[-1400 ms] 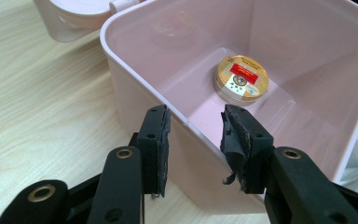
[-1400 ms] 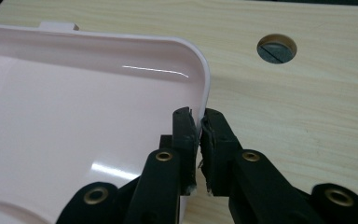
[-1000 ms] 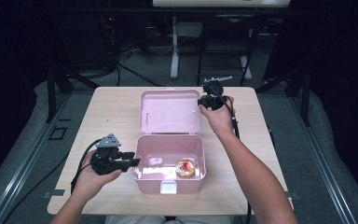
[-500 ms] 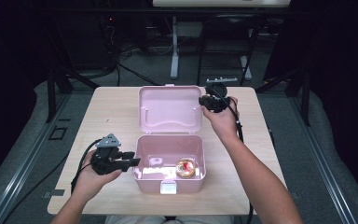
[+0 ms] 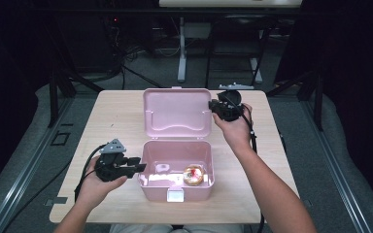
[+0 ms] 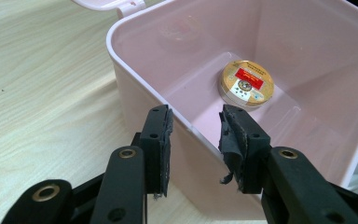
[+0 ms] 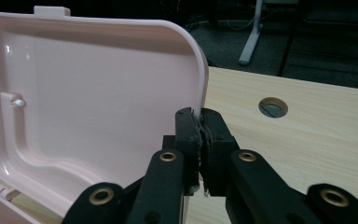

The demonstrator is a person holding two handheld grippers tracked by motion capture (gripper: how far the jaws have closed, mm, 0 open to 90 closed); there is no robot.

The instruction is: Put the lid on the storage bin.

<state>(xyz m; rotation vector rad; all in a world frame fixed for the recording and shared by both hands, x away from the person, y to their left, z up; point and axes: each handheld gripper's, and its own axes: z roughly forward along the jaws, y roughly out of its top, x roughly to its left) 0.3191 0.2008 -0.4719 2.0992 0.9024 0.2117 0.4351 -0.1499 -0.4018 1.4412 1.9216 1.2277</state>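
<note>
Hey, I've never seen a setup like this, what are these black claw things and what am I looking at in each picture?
A person at a wooden table holds a two-jaw hand tool in each hand. The high view looks down from above; each of the other two comes from a camera on one gripper. The left gripper straddles the near wall of an open pink box, jaws apart and closing. Inside lies a round gold tin. The right gripper is shut on the edge of the raised lid.
</note>
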